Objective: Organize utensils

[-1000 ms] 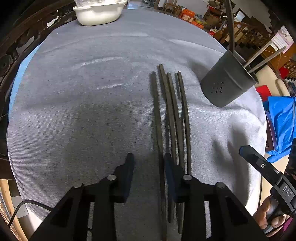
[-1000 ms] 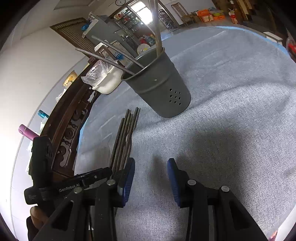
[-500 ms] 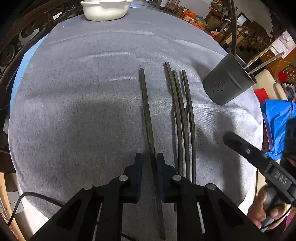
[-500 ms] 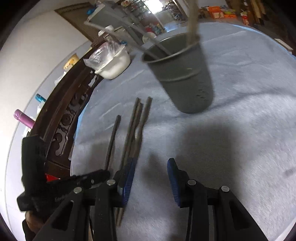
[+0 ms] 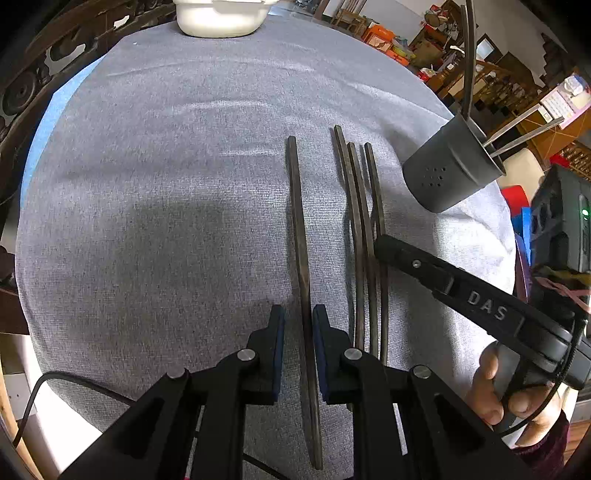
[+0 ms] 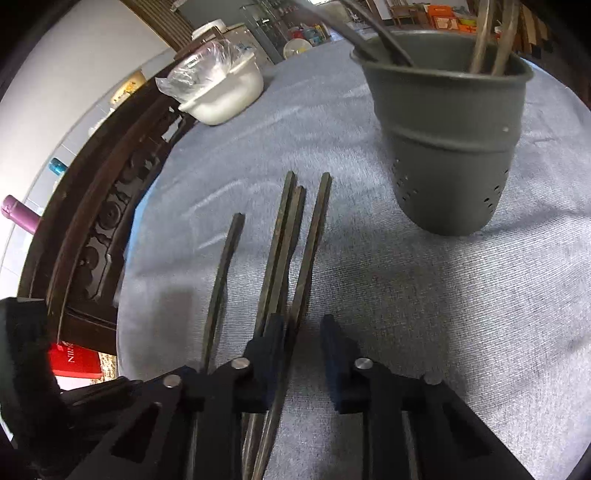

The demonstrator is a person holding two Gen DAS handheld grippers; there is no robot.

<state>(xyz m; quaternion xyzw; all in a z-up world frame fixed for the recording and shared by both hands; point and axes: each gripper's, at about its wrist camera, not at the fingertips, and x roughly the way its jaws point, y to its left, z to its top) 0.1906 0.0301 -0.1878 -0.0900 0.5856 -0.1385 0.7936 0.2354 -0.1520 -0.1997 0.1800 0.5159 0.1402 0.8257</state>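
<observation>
Four dark chopsticks lie on the grey cloth. One single chopstick lies apart to the left, and my left gripper is shut on it near its thin end. The other three chopsticks lie close together. My right gripper is over them with its jaws closing. The rightmost chopstick runs between the jaws, against the left pad and clear of the right one. One of its fingers lies across the three. A dark grey perforated holder with several utensils stands beyond.
A white tub with a plastic bag sits at the table's far edge. A carved dark wooden rail borders the left side. A person's hand grips the right tool. The grey cloth is bare on the left.
My left gripper closed around one chopstick and drew it left, away from the other three. My right gripper swung over to those three and its jaws narrowed.
</observation>
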